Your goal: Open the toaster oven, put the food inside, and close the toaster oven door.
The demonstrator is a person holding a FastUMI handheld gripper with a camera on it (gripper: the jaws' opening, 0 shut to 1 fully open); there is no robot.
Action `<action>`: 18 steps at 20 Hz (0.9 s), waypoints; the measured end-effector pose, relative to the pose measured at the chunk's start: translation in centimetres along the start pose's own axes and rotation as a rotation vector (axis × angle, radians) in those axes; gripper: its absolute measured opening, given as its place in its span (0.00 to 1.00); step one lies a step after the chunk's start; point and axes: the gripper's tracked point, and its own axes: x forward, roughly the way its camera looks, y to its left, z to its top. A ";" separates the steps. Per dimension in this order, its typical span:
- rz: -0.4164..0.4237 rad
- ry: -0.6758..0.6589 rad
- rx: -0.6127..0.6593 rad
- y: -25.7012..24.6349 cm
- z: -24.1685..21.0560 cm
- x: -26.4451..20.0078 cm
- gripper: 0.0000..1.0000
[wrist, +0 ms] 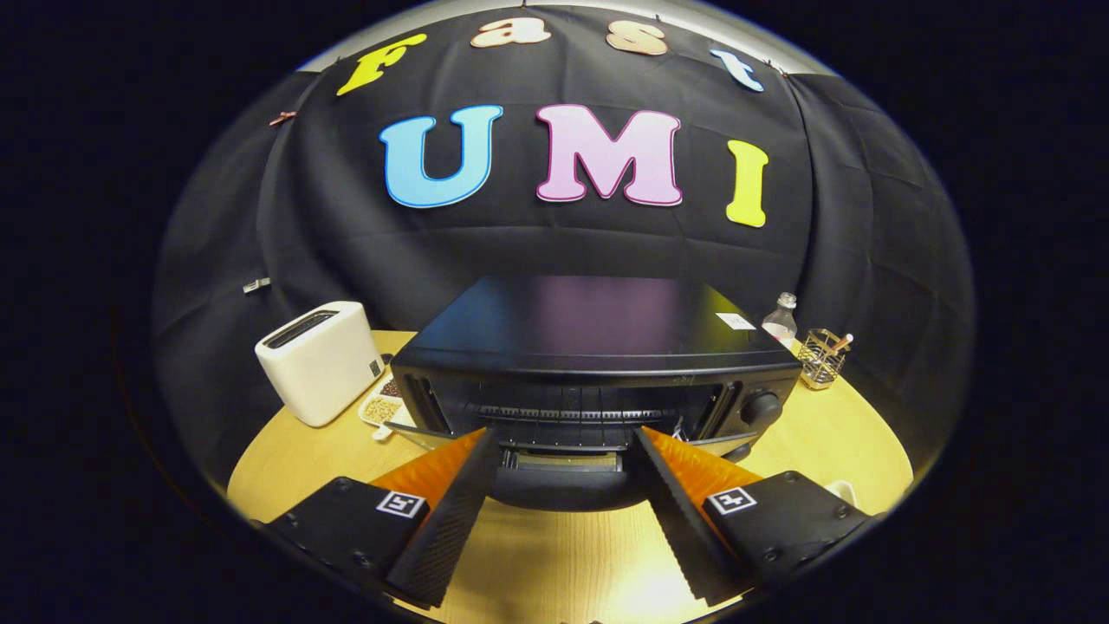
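Toaster oven (598, 364) sits mid-table (832, 442), black, w/ door (559, 485) dropped open toward the camera; dark handle edge lies between the tongs (567, 442). Tongs spread wide apart, holding nothing, tips at the oven's front on either side of the open door. Knob (762, 407) on oven's right front. White toaster (319, 360) left of oven, small snack tray (381, 407) just beside it. Bottle (781, 321) & wire basket (821, 357) right of oven, toward the back.

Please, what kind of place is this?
Probably a staged kitchen corner in a recording booth, not a real home: a black toaster oven and white toaster stand on a round wooden table before a black cloth wall. The hand-held gripper is open before the oven door.
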 end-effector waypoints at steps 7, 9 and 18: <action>0.020 0.045 -0.032 0.0 -4.6 -2.6 1.00; 0.031 0.064 -0.064 0.1 -6.1 -3.0 1.00; 0.091 0.141 -0.113 0.0 -10.6 -4.7 1.00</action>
